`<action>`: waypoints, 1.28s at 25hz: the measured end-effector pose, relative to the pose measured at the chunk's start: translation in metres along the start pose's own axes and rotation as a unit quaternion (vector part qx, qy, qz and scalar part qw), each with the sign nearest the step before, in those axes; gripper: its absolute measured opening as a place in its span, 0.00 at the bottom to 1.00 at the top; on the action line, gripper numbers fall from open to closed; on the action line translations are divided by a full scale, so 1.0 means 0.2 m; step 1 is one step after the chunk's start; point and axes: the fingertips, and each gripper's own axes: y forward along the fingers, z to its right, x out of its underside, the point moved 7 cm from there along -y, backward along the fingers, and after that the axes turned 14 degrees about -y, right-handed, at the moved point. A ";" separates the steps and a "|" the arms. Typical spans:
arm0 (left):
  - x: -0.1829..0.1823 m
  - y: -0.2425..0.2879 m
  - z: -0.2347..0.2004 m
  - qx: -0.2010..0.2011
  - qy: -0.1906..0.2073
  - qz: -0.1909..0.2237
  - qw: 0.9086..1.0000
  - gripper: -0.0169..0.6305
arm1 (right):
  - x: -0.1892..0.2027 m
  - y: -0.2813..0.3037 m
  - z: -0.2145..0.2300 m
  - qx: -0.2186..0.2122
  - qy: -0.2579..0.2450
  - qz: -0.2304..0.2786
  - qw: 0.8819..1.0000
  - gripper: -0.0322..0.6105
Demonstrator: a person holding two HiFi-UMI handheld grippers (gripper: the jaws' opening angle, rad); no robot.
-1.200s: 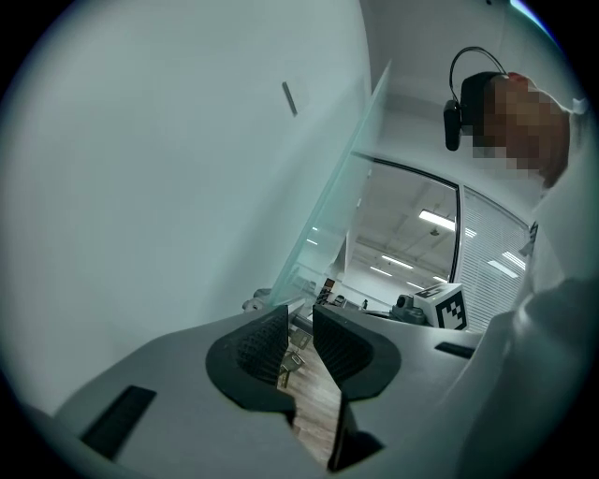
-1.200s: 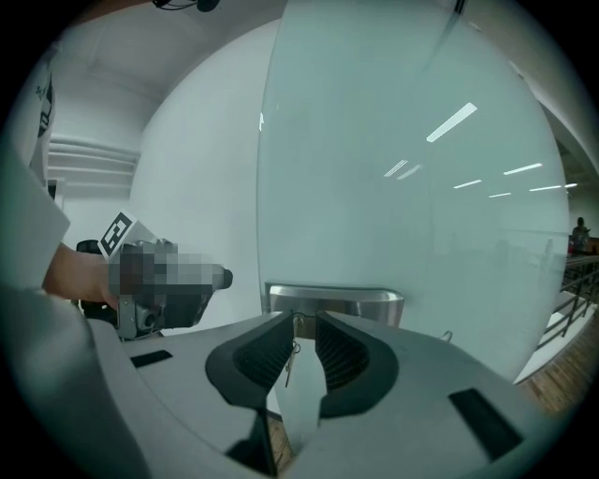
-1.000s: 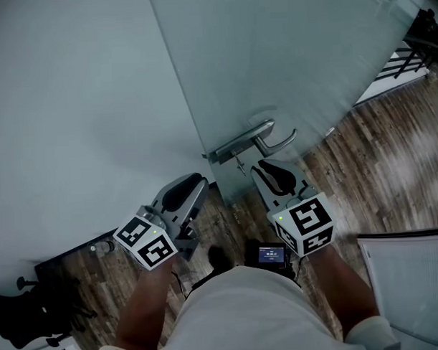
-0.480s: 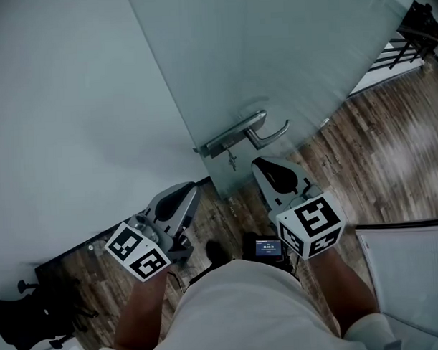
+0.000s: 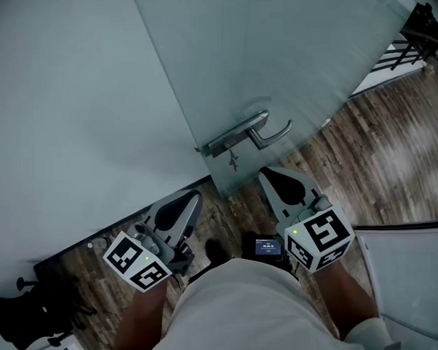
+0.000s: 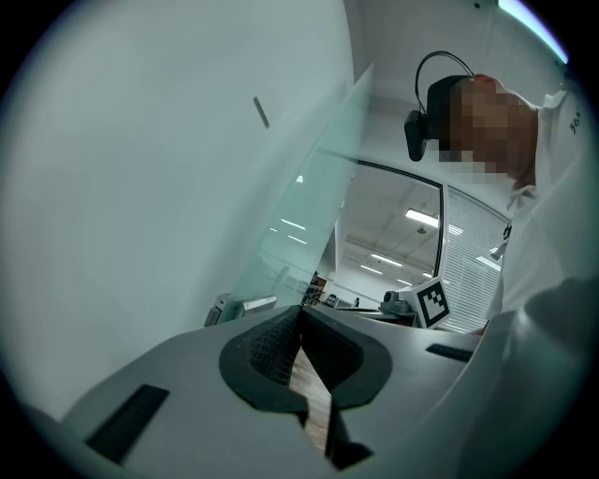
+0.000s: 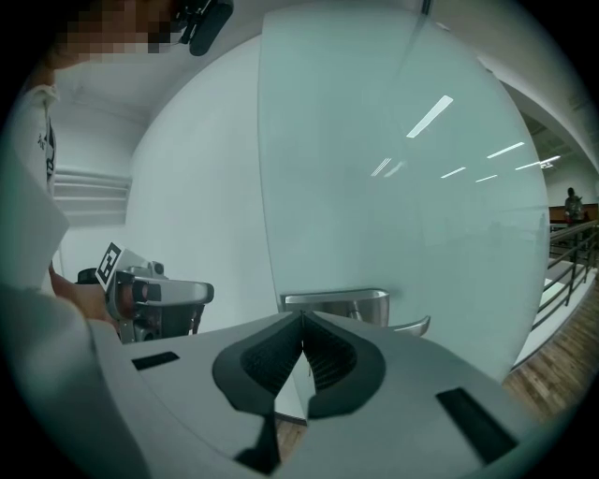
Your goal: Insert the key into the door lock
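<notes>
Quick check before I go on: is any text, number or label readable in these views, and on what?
No text can be read.
Small screen at the person's waist: lit characters, too small.
Left marker cube, right marker cube: square patterns only, no letters.
Shirt print: too blurred.

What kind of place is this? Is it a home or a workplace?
Most likely a workplace, probably an office. A frosted glass door with a metal lever handle stands over a wood-look floor. The left gripper view also shows long ceiling lights and window blinds.
</notes>
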 end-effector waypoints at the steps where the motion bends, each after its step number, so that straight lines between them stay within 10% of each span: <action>1: 0.00 -0.01 0.01 -0.001 -0.001 0.000 1.000 0.05 | -0.01 -0.01 -0.01 -0.003 -0.003 0.000 1.000 0.07; 32: 0.08 -0.16 0.15 -0.024 0.002 -0.014 1.000 0.05 | -0.07 -0.23 -0.10 -0.005 -0.025 0.011 1.000 0.07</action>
